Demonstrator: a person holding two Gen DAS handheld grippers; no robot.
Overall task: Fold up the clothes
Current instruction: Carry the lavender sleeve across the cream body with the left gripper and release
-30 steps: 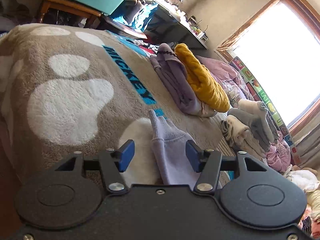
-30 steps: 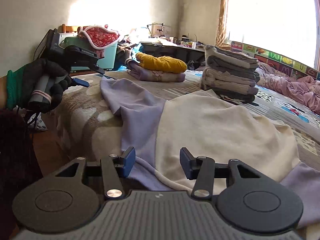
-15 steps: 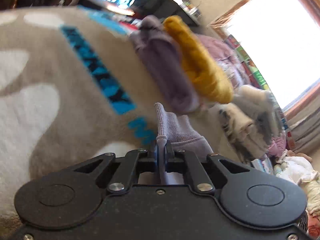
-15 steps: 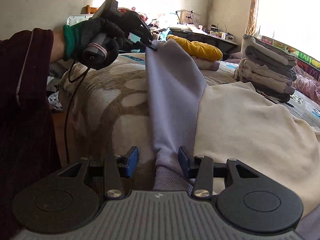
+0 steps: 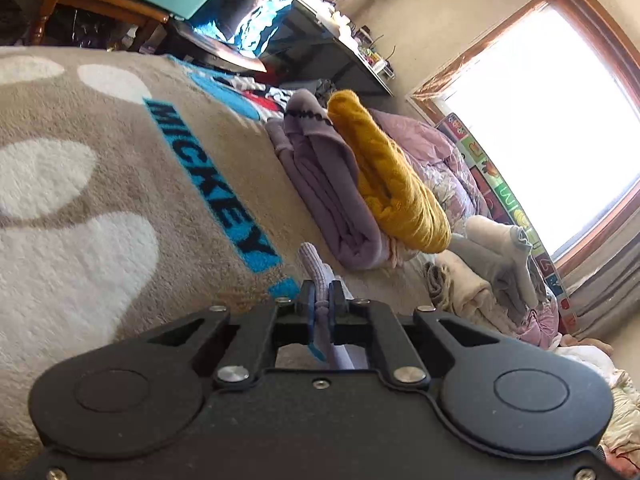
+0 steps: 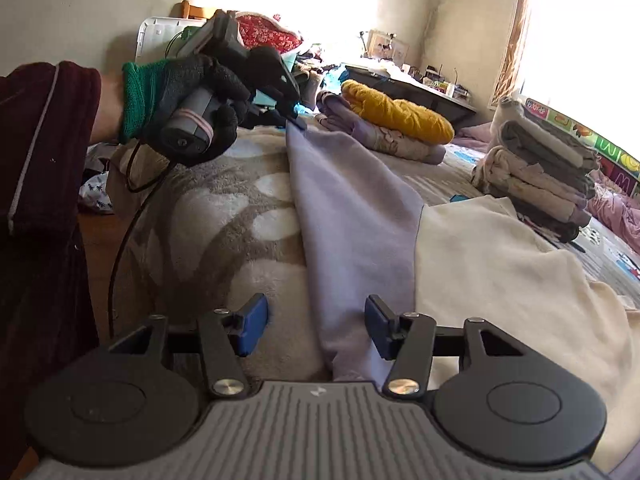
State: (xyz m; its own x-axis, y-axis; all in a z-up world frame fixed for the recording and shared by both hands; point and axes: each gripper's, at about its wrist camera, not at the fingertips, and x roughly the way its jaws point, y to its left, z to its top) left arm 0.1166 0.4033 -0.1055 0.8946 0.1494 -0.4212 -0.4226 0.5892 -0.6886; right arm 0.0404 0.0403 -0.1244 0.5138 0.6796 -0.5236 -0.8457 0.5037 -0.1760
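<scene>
Item: left gripper [image 5: 320,312], jaws closed on the ribbed cuff [image 5: 314,264] of a lilac sleeve [image 6: 348,216], raised above the Mickey blanket [image 5: 100,200]. Item: right gripper [image 6: 316,324], jaws wide apart, astride the sleeve, gripping nothing. Item: cream sweatshirt [image 6: 500,264], spread on the bed; judged soft, light, limp. Best taken at cuff, hem or shoulder seam.

A garment [image 6: 460,264] lies spread on the bed [image 6: 224,216], its sleeve [image 6: 344,200] raised at the near left. Behind it sit two folded sweaters [image 6: 396,120], one atop the other; a taller stack of folded clothes [image 6: 536,168] stands to their right, beneath the window [image 6: 580,32].
</scene>
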